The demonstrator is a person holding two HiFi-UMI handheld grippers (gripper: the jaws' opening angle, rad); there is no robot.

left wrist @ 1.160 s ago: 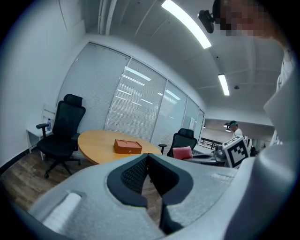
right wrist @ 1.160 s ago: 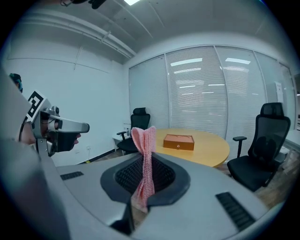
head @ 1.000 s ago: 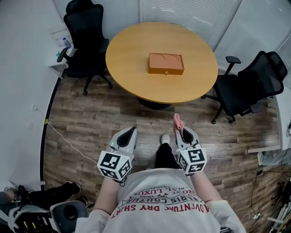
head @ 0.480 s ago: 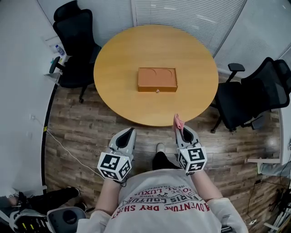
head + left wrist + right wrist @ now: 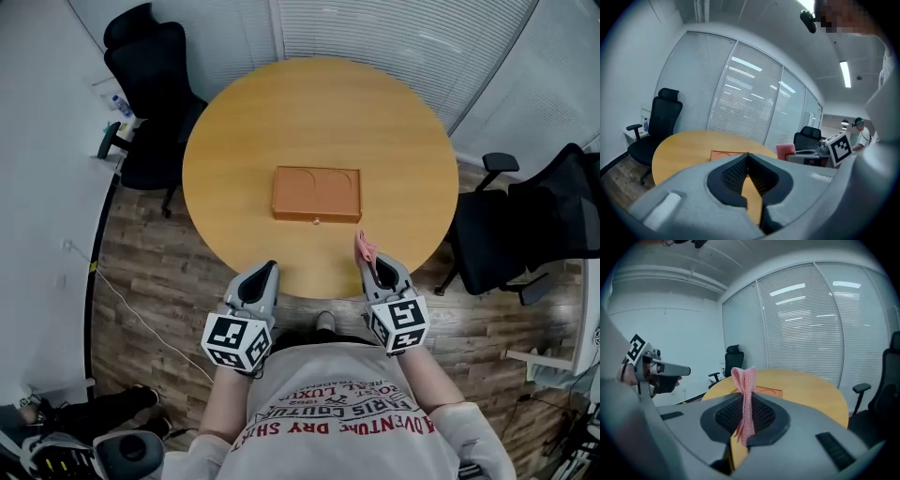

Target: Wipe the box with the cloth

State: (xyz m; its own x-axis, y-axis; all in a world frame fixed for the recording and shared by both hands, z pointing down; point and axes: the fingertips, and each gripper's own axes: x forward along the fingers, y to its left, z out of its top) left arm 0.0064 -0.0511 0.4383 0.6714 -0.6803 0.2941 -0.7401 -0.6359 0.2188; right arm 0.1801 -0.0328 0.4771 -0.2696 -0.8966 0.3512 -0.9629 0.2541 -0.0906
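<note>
Round wooden counter on a plank floor, with black chairs at either side. The orange-brown box lies flat near the counter's middle, with nothing touching it. My right hand-held gripper, at the counter's near edge, is clamped on the pink cloth, which stands up out of the jaws. My left hand-held gripper has its jaws pressed together on nothing, apart from the box.

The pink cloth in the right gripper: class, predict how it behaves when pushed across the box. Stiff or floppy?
Probably floppy: the cloth bunches into folds where the right gripper pinches it. Likely light, since its free end stands above the gripper unaided. Its woven-looking texture should drag, not slide, on the box.
</note>
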